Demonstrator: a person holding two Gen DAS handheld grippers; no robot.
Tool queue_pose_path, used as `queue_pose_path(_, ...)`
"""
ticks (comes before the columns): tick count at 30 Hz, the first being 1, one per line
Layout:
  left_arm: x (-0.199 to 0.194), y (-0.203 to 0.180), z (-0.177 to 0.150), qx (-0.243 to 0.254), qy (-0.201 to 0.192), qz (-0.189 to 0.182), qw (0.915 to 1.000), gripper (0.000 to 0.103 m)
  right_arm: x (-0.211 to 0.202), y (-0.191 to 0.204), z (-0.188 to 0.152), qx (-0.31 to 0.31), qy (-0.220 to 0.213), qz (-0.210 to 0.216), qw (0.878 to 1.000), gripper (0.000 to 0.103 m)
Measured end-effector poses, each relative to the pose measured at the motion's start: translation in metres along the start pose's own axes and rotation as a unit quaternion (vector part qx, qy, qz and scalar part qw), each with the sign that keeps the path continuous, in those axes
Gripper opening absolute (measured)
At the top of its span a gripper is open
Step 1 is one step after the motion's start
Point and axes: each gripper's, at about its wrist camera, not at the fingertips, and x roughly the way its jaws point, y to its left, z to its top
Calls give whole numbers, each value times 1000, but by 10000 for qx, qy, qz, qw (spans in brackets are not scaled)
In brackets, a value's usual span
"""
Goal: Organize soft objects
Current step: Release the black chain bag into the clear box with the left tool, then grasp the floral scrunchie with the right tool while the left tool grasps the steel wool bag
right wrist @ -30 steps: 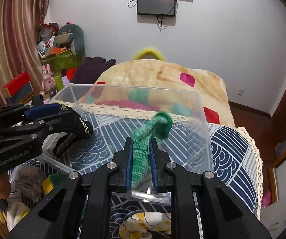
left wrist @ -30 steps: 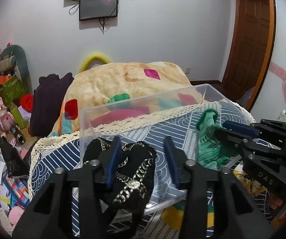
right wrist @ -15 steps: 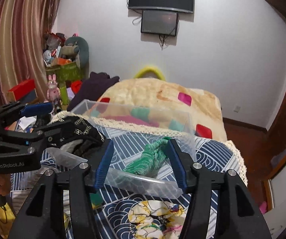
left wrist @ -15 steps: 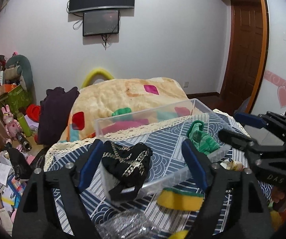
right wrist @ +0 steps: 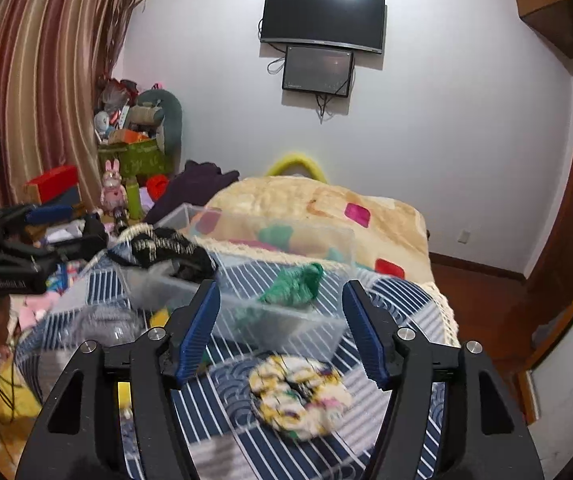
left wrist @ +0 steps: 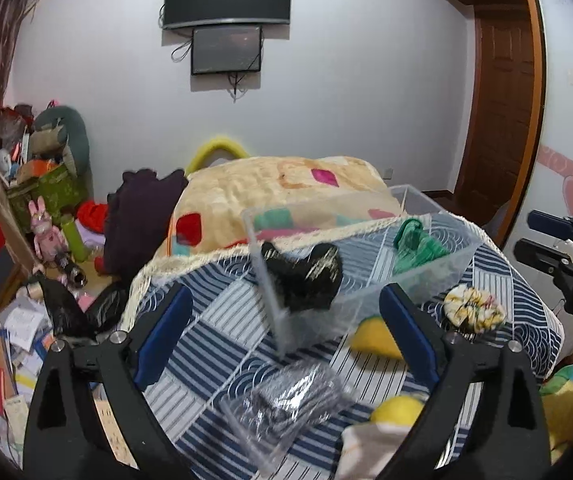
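Left gripper (left wrist: pixel 282 332) and right gripper (right wrist: pixel 282 328), jaws just opened and now apart with nothing between them, both drawn back from the clear plastic bin (left wrist: pixel 438 268) on the blue patterned bedspread (left wrist: pixel 222 312). The released black gold-flecked cloth (left wrist: pixel 306 276) and green knitted piece (right wrist: pixel 294 286) now lie inside it. A floral scrunchie (right wrist: pixel 298 396) remains outside, plausibly next.

A: Any writing you can read?
B: "DAS" on the right gripper (left wrist: pixel 548 240) body. The left gripper (right wrist: pixel 52 226) carries white lettering too, blurred past reading.
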Motion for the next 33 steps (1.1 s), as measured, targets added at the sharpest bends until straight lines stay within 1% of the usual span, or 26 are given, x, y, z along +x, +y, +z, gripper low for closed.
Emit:
queue_pose_path(3,6,9,-14,-186,166,29,9997,96,0,-1,-11,34,71,-161,9998,62)
queue_pose_path(4,8,11,-18,-238,206,45,9995,96,-2,-1,-14,68,89,-187,9998,67)
queue_pose_path(6,14,17,-29,-364,331,53,9988,96,-1,-4,-23,173,123,-197,9996,72)
queue_pose_path(9,22,22,-42,-419,518,77,9978,96,4,-6,-35,267,238,-167,9992,72)
queue_pose_path(13,33,19,-55,-268,685,132,9972,96,15,-7,-51,410,456,-152,9980,72)
queue_pose_path(16,42,13,-60,-175,807,38,9966,96,26,-11,-59,526,664,-94,9964,72)
queue_pose_path(18,50,8,-63,-98,915,-47,9957,96,32,-11,-65,525,821,-55,9952,72)
queue_pose_path(20,55,5,-66,-54,993,-51,9950,96,36,-9,-68,488,898,-60,9947,72)
queue_pose_path(24,66,8,-70,-261,1171,-163,9926,97,40,-7,-70,472,965,-73,9942,72)
queue_pose_path(27,72,10,-71,-404,1257,-245,9909,97,46,-6,-66,523,1014,52,9935,72)
queue_pose_path(30,72,11,-73,-485,1217,-369,9907,97,53,-7,-65,548,1056,74,9929,71)
queue_pose_path(33,70,9,-75,-424,1203,-455,9908,97,54,-9,-68,593,1118,84,9919,70)
